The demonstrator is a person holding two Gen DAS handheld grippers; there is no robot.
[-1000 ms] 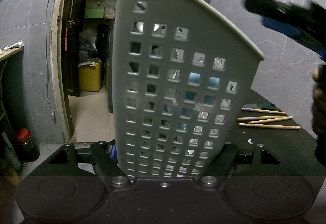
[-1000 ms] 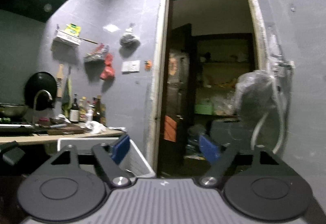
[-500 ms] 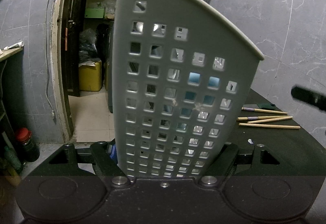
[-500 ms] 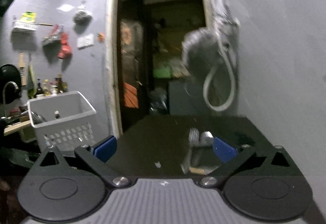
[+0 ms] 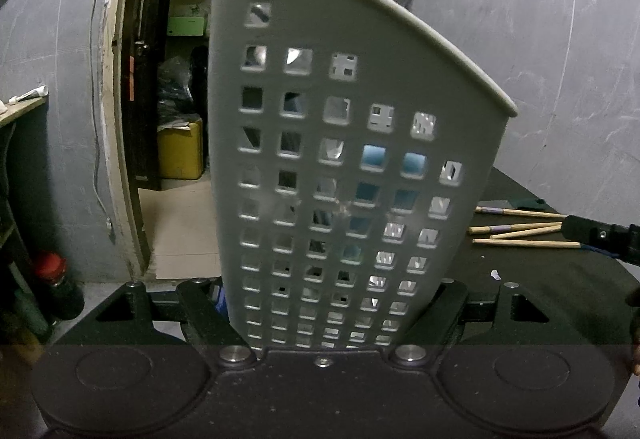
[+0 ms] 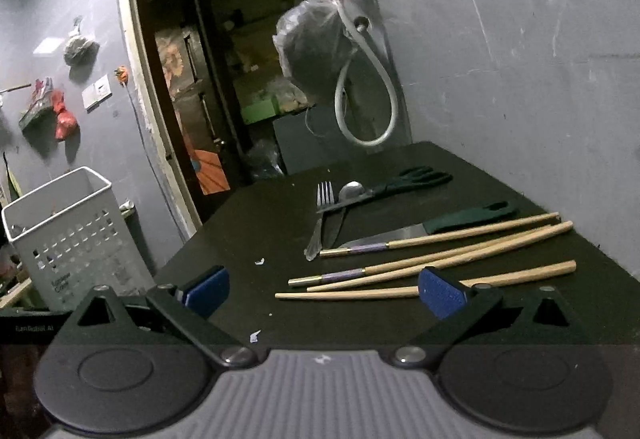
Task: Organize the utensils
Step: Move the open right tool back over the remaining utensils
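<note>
L gripper (image 5: 332, 303) clamps white perforated basket (image 5: 340, 159), mid-frame. R gripper (image 6: 324, 291) jaws just spread wide, nothing between, above chopsticks (image 6: 432, 267) lying lower right on dark table (image 6: 248, 223).

The basket (image 6: 76, 239) stands at the left edge of the table (image 6: 248, 223), in front of the doorway (image 6: 224, 79); in the left wrist view its holed wall (image 5: 340, 175) rises between the left gripper's (image 5: 328, 303) fingers. Four chopsticks (image 6: 432, 267) lie side by side near the right edge of the table, ends pointing left toward the basket. Behind them lies a knife (image 6: 424, 229), its handle toward the right edge. Further back, toward the far edge, a fork (image 6: 322, 215) and a spoon (image 6: 344, 207) lie crossed by scissors (image 6: 400, 185). The right gripper (image 6: 324, 291) hovers over the near edge, the nearest chopstick passing behind its right finger.
</note>
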